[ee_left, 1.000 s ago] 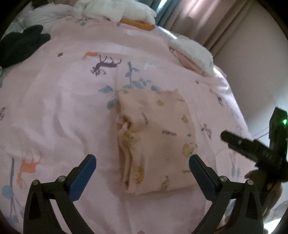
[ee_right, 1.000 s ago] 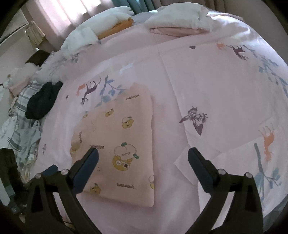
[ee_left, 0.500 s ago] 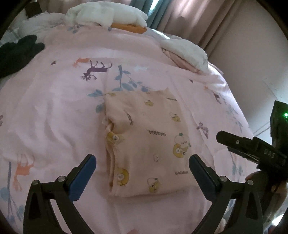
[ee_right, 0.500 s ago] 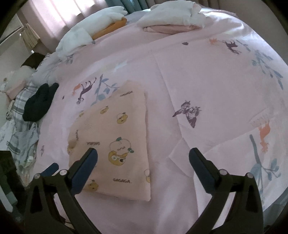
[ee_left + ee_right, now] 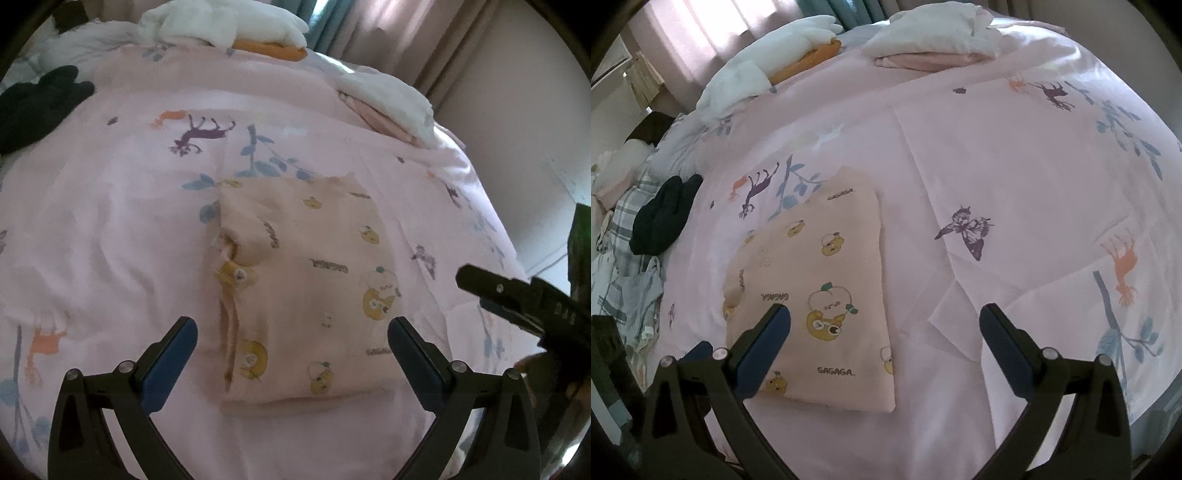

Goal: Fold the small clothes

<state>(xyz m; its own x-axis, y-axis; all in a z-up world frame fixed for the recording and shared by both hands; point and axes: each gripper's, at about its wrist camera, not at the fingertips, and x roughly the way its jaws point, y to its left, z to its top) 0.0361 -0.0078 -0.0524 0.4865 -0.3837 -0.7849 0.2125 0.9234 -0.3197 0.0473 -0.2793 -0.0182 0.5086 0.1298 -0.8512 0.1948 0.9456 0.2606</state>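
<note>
Clothes point(image 5: 310, 291) with little yellow bears lie folded flat in the middle of my pink bed cover point(image 5: 110, 229). My left tongs point(image 5: 291, 332) hang over them, spread wide and holding nothing. My right tongs point(image 5: 884, 323) are spread wide too, beside the fold, with nothing in them.

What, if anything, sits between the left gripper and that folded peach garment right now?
Nothing visible. The left gripper is open with the folded peach garment lying directly ahead between its fingers on the pink bedsheet. The right gripper is off to its side.
</note>
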